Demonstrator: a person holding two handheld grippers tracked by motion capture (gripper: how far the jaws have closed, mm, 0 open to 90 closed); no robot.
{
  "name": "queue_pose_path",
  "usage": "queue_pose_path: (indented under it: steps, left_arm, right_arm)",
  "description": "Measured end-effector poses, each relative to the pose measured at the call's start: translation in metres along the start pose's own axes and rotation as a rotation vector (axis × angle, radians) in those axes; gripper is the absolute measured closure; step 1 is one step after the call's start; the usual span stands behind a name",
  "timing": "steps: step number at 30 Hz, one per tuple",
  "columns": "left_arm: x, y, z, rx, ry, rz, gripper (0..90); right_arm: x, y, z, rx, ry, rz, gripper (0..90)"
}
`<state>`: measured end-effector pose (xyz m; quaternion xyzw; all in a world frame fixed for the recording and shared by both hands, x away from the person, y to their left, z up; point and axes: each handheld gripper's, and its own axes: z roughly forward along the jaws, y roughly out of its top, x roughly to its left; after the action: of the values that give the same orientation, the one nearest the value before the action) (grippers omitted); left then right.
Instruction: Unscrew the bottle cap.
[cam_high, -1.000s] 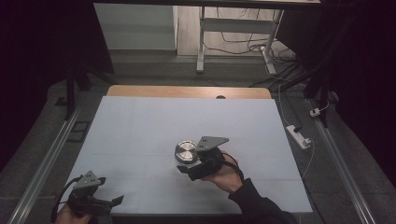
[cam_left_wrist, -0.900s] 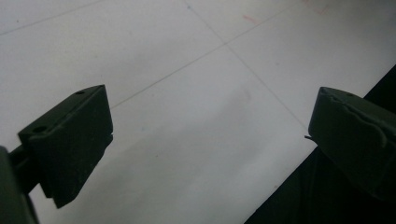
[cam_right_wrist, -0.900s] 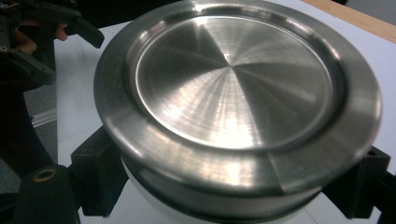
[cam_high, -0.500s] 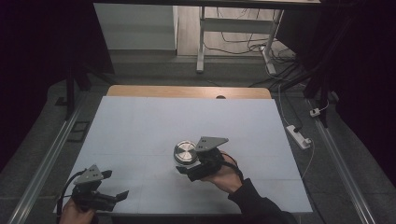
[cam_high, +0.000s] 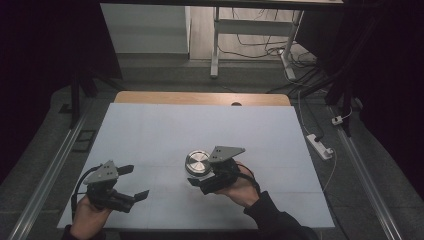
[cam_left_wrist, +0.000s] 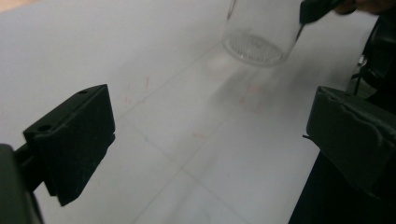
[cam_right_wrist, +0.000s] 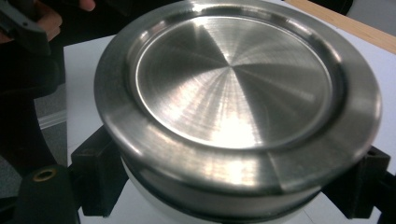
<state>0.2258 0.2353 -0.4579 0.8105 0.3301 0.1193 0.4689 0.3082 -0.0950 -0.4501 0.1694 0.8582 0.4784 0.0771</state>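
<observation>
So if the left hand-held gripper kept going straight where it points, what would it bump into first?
Probably the jar. The left hand-held gripper is open, with bare table ahead of it. The jar stands further on, a bit to one side, so it might just miss.

No readable text anywhere, no label on the round brushed-steel lid (cam_right_wrist: 233, 88), no brand, no numbers

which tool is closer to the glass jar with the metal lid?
Right. The right tool is clamped on the jar just below its metal lid. The left tool is open, empty, well off toward the mat's near-left corner.
</observation>
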Motion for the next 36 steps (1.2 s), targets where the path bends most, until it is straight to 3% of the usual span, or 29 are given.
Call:
queue_pose_path:
  steps: [10, 16, 24, 33, 36]
  left_arm:
    - [0.001, 0.015, 0.012, 0.016, -0.033, 0.054, 1.9]
    - [0.003, 0.023, 0.016, -0.004, -0.060, 0.059, 1.8]
    - [0.003, 0.033, 0.027, 0.006, -0.086, 0.084, 1.9]
    - [0.001, 0.048, 0.038, 0.021, -0.143, 0.091, 1.4]
    - [0.000, 0.055, 0.041, 0.028, -0.161, 0.120, 1.2]
  right_arm:
    - [-0.002, -0.002, 0.001, 0.002, -0.002, 0.002, 14.6]
    - [-0.001, -0.001, 0.001, 0.002, 0.000, -0.002, 14.6]
    - [0.001, -0.002, 0.003, 0.011, 0.007, -0.008, 14.6]
    - [0.004, -0.002, 0.006, 0.019, 0.033, -0.020, 14.6]
    - [0.007, -0.002, 0.008, 0.027, 0.049, -0.027, 14.6]
